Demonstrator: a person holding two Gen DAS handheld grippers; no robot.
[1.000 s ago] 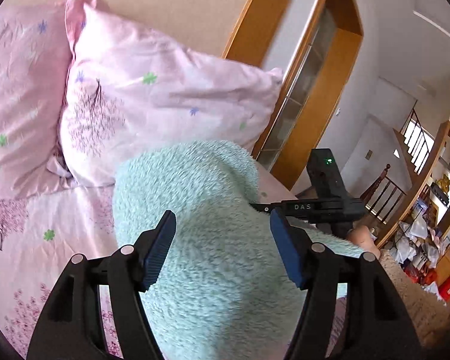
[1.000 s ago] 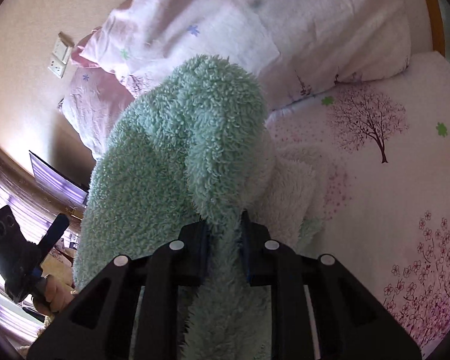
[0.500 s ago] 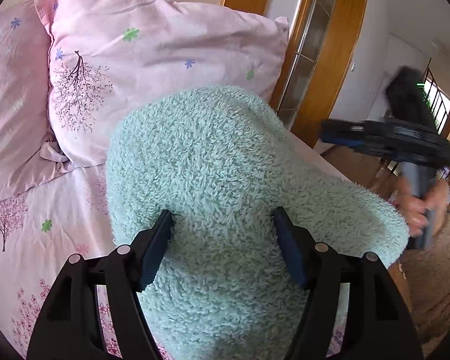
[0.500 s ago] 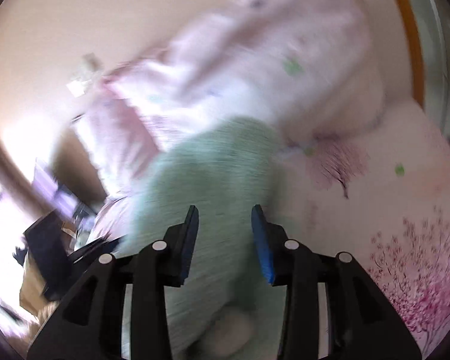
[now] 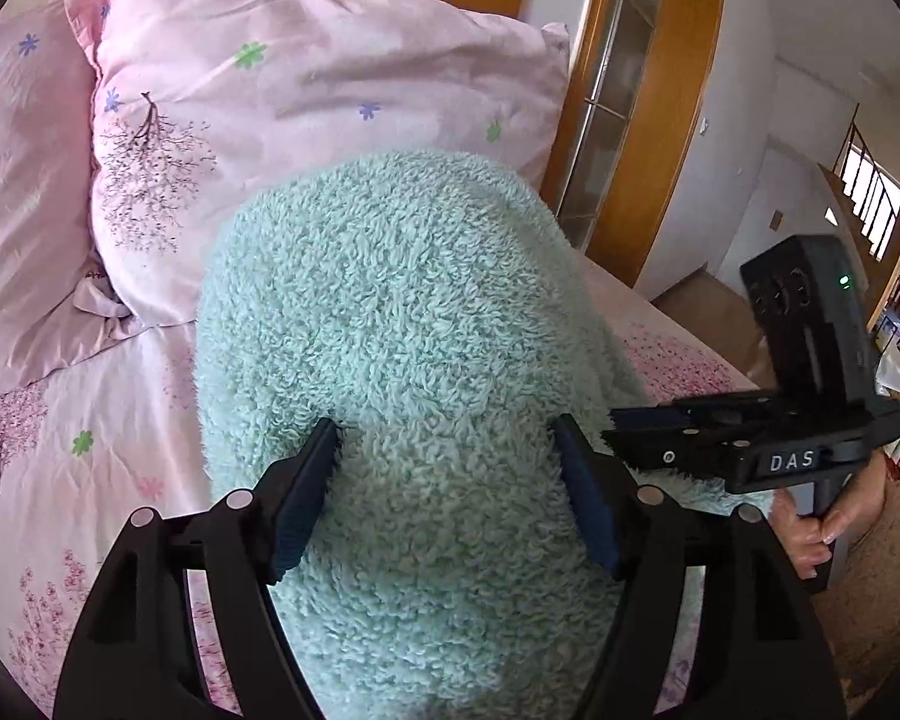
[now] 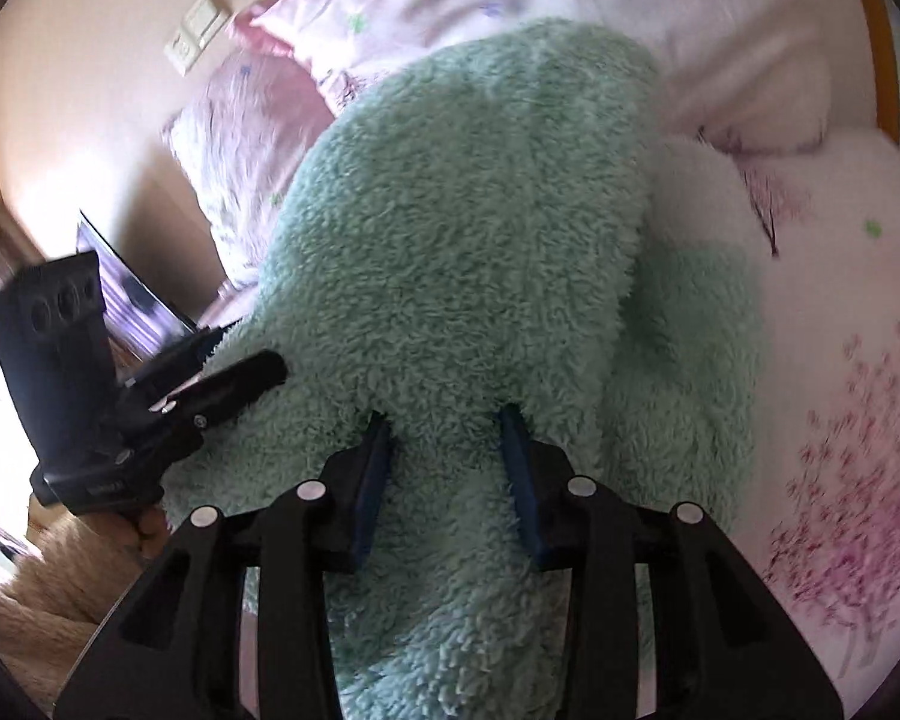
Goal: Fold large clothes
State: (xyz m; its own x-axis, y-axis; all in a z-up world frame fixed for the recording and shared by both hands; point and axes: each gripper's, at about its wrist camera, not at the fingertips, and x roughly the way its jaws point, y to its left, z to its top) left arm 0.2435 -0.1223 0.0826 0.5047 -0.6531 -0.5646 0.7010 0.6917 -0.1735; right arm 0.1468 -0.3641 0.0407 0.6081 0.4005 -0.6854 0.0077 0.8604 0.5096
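A fluffy mint-green garment [image 5: 402, 324] lies bunched on the pink floral bed sheet [image 5: 60, 420]. My left gripper [image 5: 444, 492] is open, its blue-padded fingers [image 5: 300, 492] straddling the fabric's near end. My right gripper [image 6: 447, 474] is open too, its jaws either side of a ridge of the same garment [image 6: 474, 240]. Each gripper shows in the other's view: the right one [image 5: 678, 444] at the garment's right edge, the left one [image 6: 210, 384] at its left edge.
Two pink floral pillows [image 5: 306, 108] lean against the wall behind the garment. A wooden door frame [image 5: 642, 120] stands beyond the bed's right side. A beige rug [image 6: 36, 594] lies on the floor beside the bed. A wall switch [image 6: 195, 33] is above the pillows.
My right gripper opened, letting go of the garment fold it pinched a second ago, and swung quickly. My left gripper stayed open and moved in closer over the fabric.
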